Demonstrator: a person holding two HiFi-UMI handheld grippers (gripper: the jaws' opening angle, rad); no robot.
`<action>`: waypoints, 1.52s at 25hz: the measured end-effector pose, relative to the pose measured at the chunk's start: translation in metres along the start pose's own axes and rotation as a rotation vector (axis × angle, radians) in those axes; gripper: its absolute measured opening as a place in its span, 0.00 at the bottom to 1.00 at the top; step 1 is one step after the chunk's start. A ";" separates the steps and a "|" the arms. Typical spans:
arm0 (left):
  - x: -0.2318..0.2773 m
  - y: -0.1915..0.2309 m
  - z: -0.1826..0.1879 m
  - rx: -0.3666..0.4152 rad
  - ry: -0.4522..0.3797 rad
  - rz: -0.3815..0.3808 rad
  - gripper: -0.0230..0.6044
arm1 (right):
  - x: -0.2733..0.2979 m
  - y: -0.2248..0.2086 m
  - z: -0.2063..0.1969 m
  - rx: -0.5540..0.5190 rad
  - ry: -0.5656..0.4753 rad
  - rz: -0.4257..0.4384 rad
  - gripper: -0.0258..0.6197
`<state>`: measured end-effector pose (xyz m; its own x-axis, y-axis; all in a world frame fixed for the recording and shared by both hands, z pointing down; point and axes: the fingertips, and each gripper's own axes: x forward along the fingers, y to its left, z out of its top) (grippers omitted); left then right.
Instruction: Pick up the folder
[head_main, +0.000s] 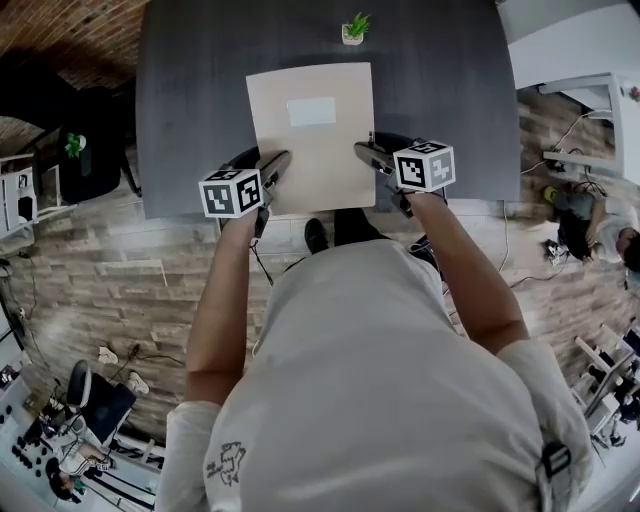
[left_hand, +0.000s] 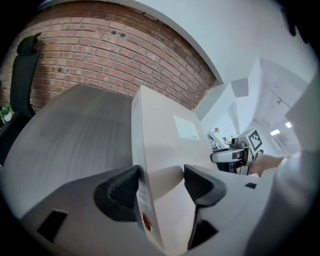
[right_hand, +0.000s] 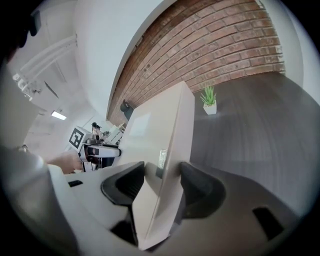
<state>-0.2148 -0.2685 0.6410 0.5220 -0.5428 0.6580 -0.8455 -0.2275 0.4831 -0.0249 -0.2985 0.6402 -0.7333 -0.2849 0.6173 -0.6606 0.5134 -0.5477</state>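
folder: beige, thick, closed, with a pale rectangular label on its top face and a small sticker plus red dot on one narrow side. broad face up, long axis running away from the table's near edge, about mid-width. near end clamped between left gripper and right gripper.

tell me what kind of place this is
Probably a shared office or lab workspace: a brick wall behind a dark grey desk with a small potted plant, a black office chair beside it, and cluttered workstations around the wood-look floor.
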 end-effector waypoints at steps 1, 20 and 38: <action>-0.005 -0.002 0.000 0.010 -0.005 0.000 0.51 | -0.003 0.005 -0.001 -0.008 -0.008 -0.005 0.40; -0.084 -0.032 0.006 0.146 -0.122 -0.028 0.51 | -0.051 0.082 -0.006 -0.092 -0.144 -0.061 0.39; -0.123 -0.058 0.013 0.215 -0.192 -0.056 0.50 | -0.084 0.118 -0.014 -0.119 -0.195 -0.107 0.39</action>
<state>-0.2318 -0.1993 0.5243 0.5548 -0.6630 0.5026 -0.8312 -0.4160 0.3689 -0.0388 -0.2029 0.5314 -0.6847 -0.4879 0.5414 -0.7212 0.5605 -0.4070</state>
